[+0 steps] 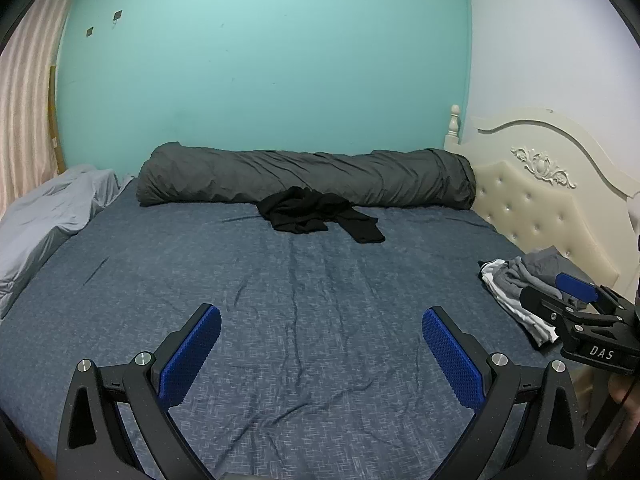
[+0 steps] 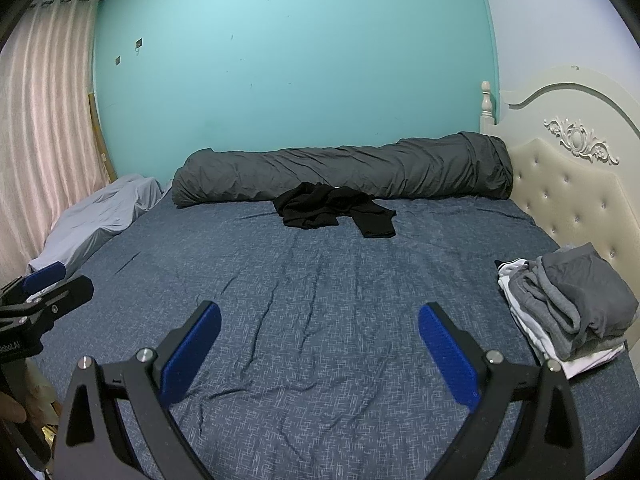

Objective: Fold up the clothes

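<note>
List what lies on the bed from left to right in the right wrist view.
Light grey bedding → black garment → stack of folded clothes. The rolled dark grey duvet spans the back, so it is left out of the order.

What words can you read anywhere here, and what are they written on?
"DAS": white letters on the black body of the right gripper, seen from the left wrist.
"Robot.AI": the readable part of a cut-off label on the left gripper, at the right wrist view's edge.
Nothing else is readable.

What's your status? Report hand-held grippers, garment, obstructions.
Left hand-held gripper and right hand-held gripper open, empty. Crumpled black garment unfolded at far side of blue bed sheet. Path clear; folded grey-and-white clothes stack at right.
</note>
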